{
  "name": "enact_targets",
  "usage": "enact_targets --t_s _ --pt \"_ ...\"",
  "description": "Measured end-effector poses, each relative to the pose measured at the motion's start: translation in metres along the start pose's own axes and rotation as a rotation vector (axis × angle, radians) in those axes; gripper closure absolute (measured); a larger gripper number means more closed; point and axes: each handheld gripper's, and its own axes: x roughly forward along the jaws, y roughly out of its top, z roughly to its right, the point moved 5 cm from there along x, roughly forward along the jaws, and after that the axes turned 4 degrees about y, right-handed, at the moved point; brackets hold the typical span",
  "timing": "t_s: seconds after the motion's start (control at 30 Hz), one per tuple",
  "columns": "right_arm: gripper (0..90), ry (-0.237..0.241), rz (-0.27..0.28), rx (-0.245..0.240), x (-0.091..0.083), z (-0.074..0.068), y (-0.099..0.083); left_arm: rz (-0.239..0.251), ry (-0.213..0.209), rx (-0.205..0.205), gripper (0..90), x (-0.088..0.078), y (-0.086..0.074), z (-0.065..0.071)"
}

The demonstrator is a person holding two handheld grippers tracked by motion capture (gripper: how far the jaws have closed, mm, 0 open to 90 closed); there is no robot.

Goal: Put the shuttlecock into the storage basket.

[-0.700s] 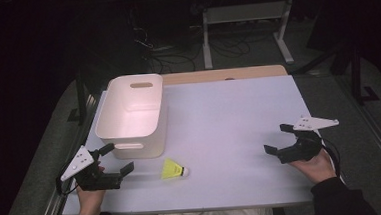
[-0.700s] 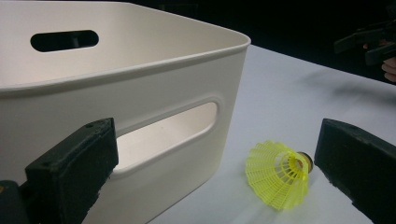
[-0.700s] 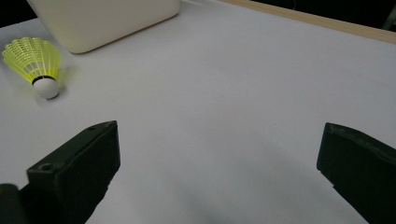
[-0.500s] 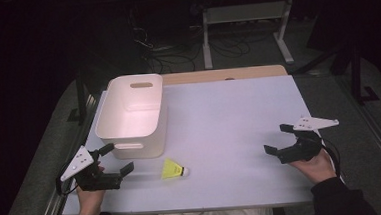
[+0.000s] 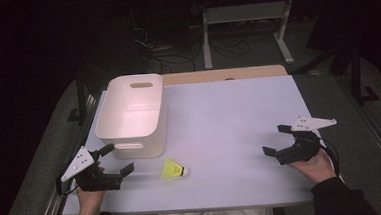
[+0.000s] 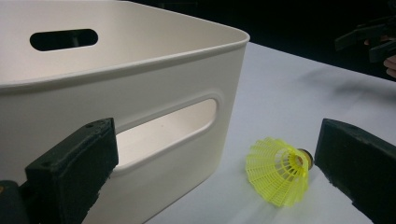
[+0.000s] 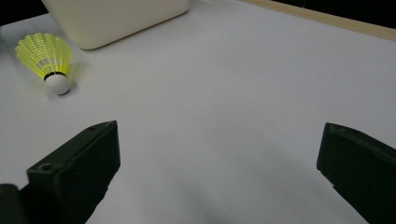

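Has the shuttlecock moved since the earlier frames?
No. The shuttlecock lies in the same spot on the table, just off the near right corner of the bin, as in both earlier high views.

your left gripper [image 5: 115,159] and right gripper [image 5: 278,139]: black jaws, grey three-cornered plates, trailing cables; dark sleeves.

cream-white bin [image 5: 131,116], neon yellow mesh shuttlecock [image 5: 174,169] with white tip and black band, pale lavender-white table [image 5: 230,130] with wood far edge, black grippers with grey plates
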Motion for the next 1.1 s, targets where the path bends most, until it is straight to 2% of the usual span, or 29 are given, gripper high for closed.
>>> enact_targets --t_s 0.37,1.1 --pt "0.0 0.020 -0.003 -0.004 -0.001 -0.004 0.007 0.000 0.003 -0.004 0.0 -0.001 0.000 0.000" --pt "0.0 0.052 -0.057 -0.050 0.006 -0.015 0.029 0.007 0.005 -0.017 0.0 0.000 0.000 -0.001"
